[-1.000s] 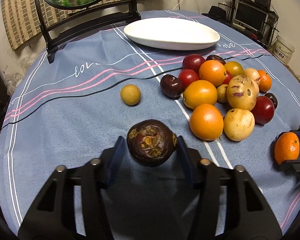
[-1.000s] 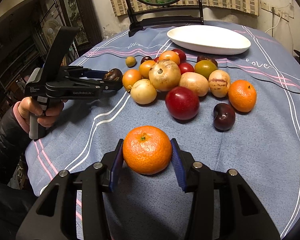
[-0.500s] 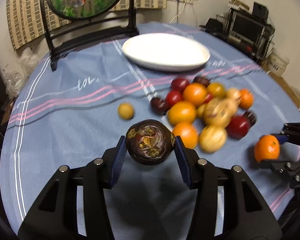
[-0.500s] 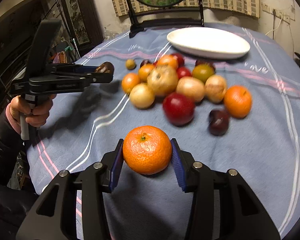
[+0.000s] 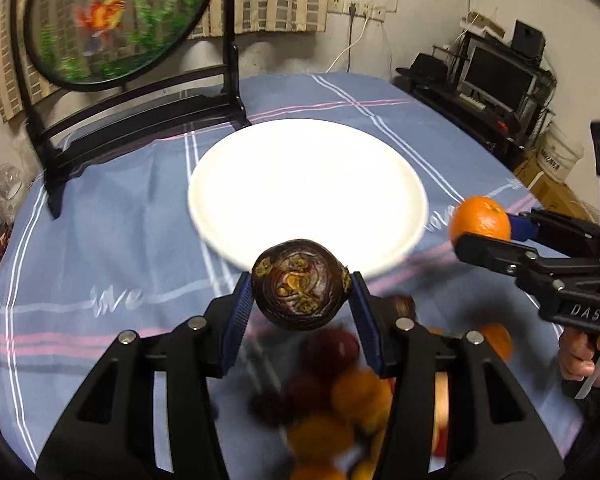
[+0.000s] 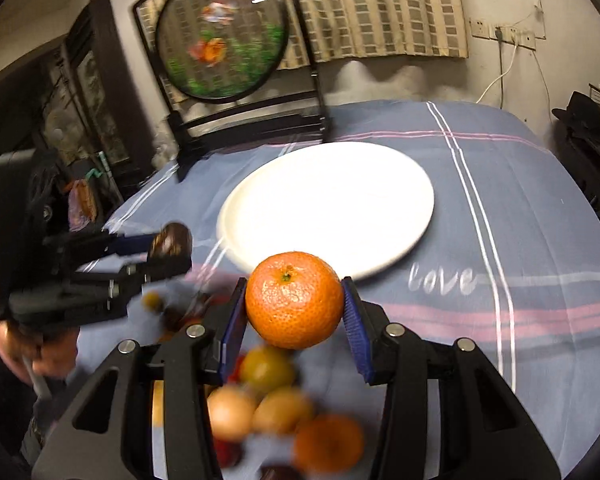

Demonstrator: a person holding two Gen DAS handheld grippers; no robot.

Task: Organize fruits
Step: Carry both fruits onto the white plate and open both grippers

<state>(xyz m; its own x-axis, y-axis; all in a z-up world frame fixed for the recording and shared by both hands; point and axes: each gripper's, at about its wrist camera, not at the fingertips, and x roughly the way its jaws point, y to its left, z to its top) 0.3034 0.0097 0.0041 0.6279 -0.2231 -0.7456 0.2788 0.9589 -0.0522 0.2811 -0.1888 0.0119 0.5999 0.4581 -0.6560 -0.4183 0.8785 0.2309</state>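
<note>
My left gripper (image 5: 300, 286) is shut on a dark purple round fruit (image 5: 299, 285) with yellowish scars, held in the air just before the near rim of the white plate (image 5: 300, 184). My right gripper (image 6: 294, 300) is shut on an orange tangerine (image 6: 294, 299), also aloft at the near edge of the same white plate (image 6: 332, 204). Each gripper shows in the other's view: the right one with its tangerine (image 5: 480, 220) at the plate's right side, the left one with its dark fruit (image 6: 170, 238) at the plate's left. The fruit pile (image 5: 340, 408) lies blurred below the fingers.
A blue tablecloth (image 5: 100, 240) with white and pink stripes covers the round table. A black stand with a round fish picture (image 5: 112, 20) rises at the far edge behind the plate. Shelves with electronics (image 5: 500, 76) stand at right. A hand (image 5: 580, 354) grips the right tool.
Both grippers have risen and moved away from the near side, over the fruit pile, to the plate's near rim. Each still holds its fruit. The pile now lies under the fingers.
</note>
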